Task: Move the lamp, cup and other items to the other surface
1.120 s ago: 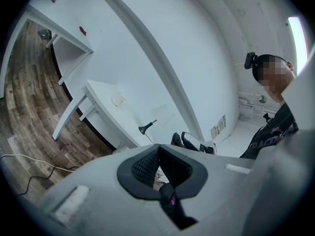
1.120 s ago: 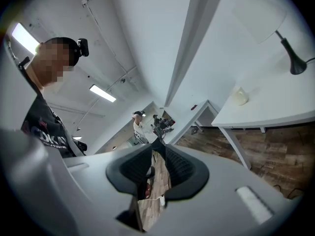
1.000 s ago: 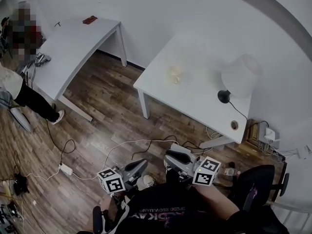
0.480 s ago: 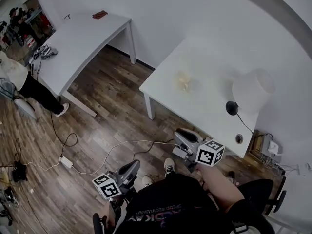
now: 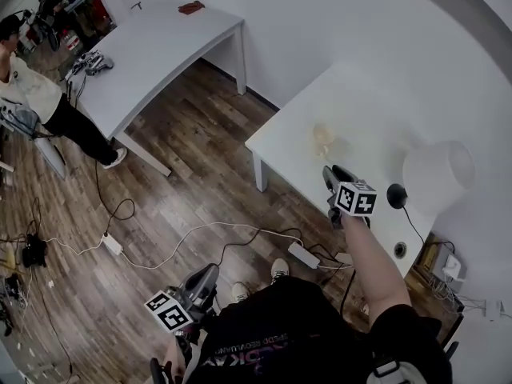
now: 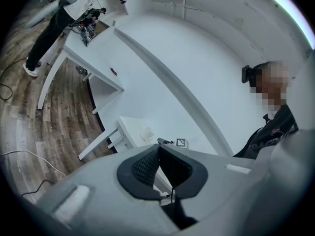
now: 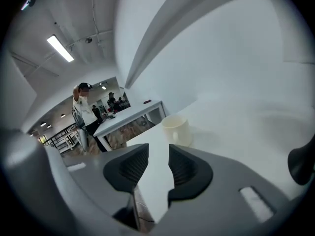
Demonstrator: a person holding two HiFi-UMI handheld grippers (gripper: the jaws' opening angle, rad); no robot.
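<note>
Cup (image 7: 177, 130) stands beyond right hand-held gripper (image 7: 158, 154), empty jaws just opened wider; left hand-held gripper (image 6: 158, 151) pressed together

Black printed shirt (image 5: 276, 338); grey right claw (image 7: 158, 149), ribbed black pads (image 7: 135, 167), marker cube (image 5: 356, 198).

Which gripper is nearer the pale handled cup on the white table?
Right. The right gripper is over the white table's edge, just short of the pale cup, jaws just opening, nothing between them; the left gripper, shut, is far back by the person's body.
</note>
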